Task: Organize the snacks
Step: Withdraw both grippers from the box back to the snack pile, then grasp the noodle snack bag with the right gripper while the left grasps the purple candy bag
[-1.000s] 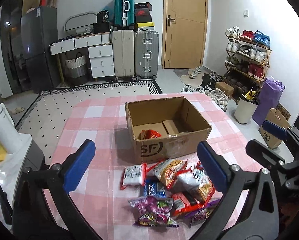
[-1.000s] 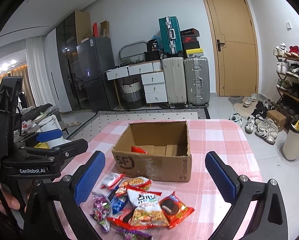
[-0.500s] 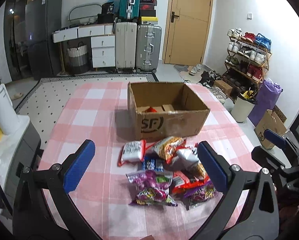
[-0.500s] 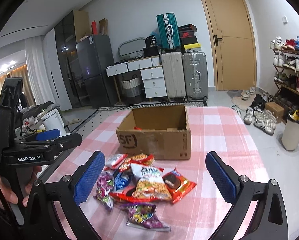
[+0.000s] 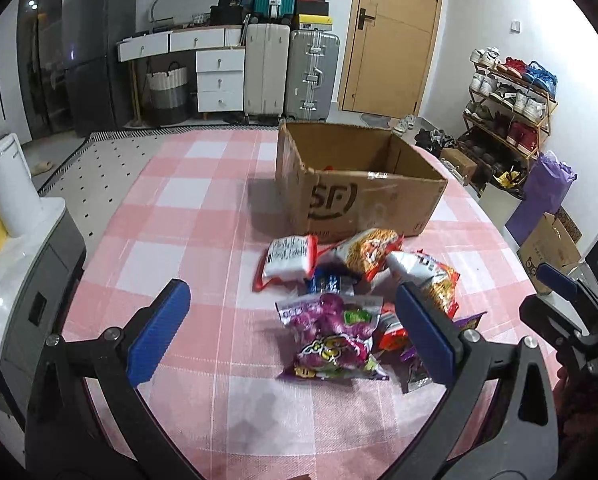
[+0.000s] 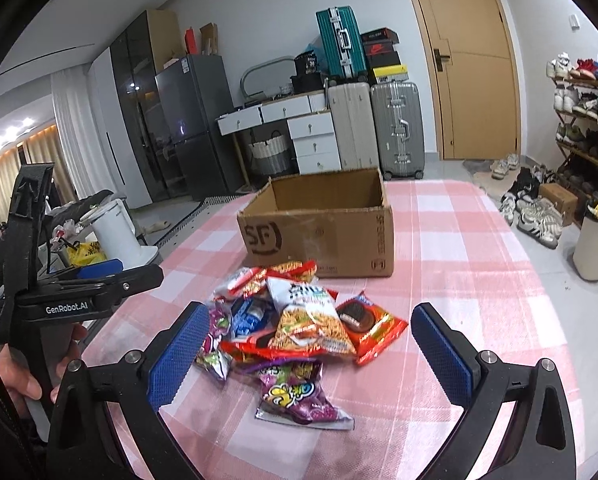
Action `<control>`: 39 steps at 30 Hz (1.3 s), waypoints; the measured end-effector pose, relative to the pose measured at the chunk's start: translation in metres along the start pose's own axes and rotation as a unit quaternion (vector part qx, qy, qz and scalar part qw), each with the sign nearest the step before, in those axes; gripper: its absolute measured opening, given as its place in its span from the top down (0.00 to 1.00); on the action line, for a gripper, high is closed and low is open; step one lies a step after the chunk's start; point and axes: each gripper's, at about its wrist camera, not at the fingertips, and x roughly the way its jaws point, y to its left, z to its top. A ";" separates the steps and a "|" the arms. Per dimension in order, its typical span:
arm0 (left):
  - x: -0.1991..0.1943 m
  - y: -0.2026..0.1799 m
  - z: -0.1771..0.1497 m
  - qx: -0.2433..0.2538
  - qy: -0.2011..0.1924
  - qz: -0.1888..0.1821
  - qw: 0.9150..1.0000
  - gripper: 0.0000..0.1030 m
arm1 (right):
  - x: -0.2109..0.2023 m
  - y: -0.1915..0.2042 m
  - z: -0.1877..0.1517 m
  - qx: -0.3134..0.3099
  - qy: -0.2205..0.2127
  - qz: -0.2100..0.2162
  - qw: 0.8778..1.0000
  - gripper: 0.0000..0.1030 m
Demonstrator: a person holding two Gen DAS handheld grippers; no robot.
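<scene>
A pile of snack packets (image 6: 295,324) is heaped on the pink checked tablecloth (image 6: 459,264), just in front of an open cardboard box (image 6: 319,226). The left gripper (image 5: 291,332) and right gripper (image 6: 307,354) are held above the table, jaws spread wide, nothing gripped.

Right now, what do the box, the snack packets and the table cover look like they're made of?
The box: brown corrugated cardboard, matte, with ragged cut edges and a printed logo. The snack packets: thin plastic film, glossy and crinkled, catching highlights. The table cover: pink checked, probably woven cloth; its fine ribbed texture suggests so.
</scene>
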 end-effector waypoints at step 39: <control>0.118 0.057 -0.050 -0.088 0.073 -0.033 0.993 0.01 | 0.162 -0.020 0.002 0.035 0.120 0.095 0.988 0.03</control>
